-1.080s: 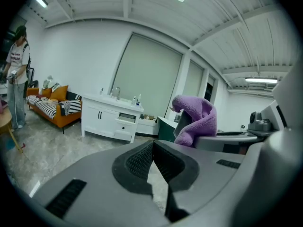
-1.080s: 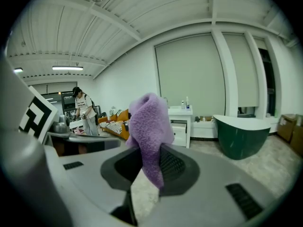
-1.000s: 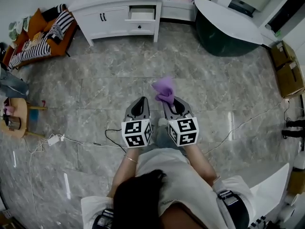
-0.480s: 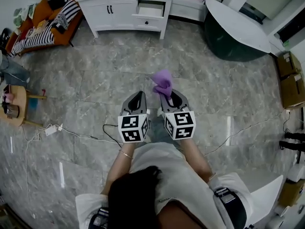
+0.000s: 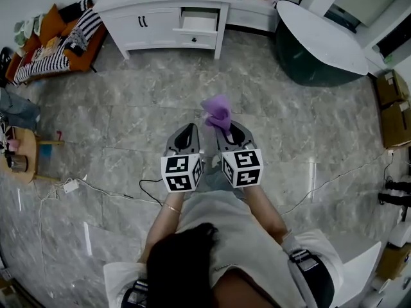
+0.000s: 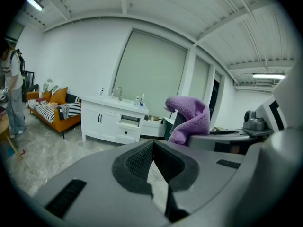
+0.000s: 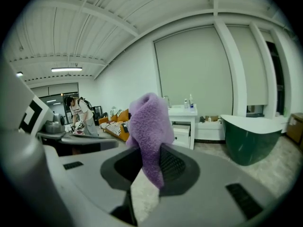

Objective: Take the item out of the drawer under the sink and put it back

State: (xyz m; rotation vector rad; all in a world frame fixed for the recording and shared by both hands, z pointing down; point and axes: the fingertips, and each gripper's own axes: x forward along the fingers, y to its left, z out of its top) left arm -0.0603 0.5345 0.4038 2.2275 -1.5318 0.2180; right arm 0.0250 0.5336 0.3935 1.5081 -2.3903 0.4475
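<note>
We are standing on a grey marble floor (image 5: 115, 114), well back from a white sink cabinet (image 5: 148, 24) against the far wall, and we are holding a gripper in each hand out in front of us. Our right gripper (image 5: 226, 130) is pinching a purple cloth (image 5: 218, 112): its jaws are pressing narrowly on the cloth's lower end, and the rest is bunching up above the tips. Our left gripper (image 5: 190, 132), just beside the right one, is carrying nothing, its jaws meeting at the tips. The cabinet's upper right drawer (image 5: 198, 22) is standing open, well apart from the cloth. An orange sofa (image 5: 45, 50) with striped cushions is sitting to the left of the cabinet, and a dark green tub (image 5: 314, 53) with a white rim is sitting to its right. A thin cable (image 5: 109, 190) is trailing across the floor near our left side.
</note>
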